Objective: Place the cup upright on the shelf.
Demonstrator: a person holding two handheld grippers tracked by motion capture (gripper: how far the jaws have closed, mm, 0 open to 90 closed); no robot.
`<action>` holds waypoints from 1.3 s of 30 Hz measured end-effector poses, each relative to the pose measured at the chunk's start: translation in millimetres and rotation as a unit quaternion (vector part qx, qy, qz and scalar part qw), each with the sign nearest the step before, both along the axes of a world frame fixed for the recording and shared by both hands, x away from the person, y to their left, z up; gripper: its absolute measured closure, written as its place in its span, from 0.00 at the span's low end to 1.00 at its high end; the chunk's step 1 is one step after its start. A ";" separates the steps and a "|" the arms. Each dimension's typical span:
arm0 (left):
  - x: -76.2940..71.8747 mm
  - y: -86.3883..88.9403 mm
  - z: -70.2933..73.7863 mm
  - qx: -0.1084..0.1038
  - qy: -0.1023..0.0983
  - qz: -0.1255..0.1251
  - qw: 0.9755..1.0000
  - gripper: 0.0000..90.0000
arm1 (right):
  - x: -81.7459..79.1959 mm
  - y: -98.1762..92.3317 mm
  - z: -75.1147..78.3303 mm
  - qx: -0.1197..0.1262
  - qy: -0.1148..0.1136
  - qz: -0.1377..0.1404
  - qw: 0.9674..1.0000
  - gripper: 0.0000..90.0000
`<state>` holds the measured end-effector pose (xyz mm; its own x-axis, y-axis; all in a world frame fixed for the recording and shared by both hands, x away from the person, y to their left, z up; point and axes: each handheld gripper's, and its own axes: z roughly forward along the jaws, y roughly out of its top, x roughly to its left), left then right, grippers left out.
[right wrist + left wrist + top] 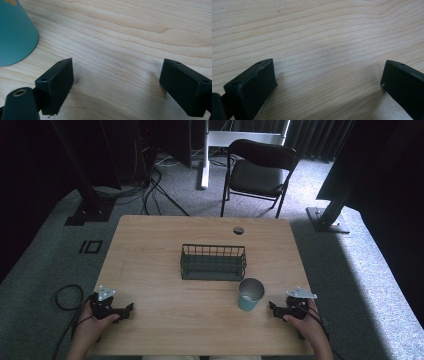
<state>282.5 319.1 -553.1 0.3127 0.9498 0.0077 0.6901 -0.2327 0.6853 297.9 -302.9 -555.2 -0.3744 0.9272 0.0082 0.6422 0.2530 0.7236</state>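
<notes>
A teal cup point(250, 294) stands upright on the wooden table point(165, 255), just in front of a dark wire basket point(213, 262) at the table's middle. My right gripper point(273, 308) rests on the table to the right of the cup, a short gap away, jaws wide apart with bare wood between them point(117, 75); the cup's side point(15, 37) shows at the upper left of the right gripper view. My left gripper point(129, 309) lies near the front left edge, open over bare wood point(329, 72), far from the cup.
A small round hole point(238, 230) sits near the table's far edge. Beyond the table stand a black folding chair point(260, 170), dark stands and cables on the grey carpet. A cable loop point(67, 297) lies on the floor at the left.
</notes>
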 end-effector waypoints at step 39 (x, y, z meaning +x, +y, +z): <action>-0.1 -21.0 10.8 -0.002 -0.008 -0.043 0.999 0.00 | -0.1 0.1 0.0 0.000 0.000 0.000 1.000 0.13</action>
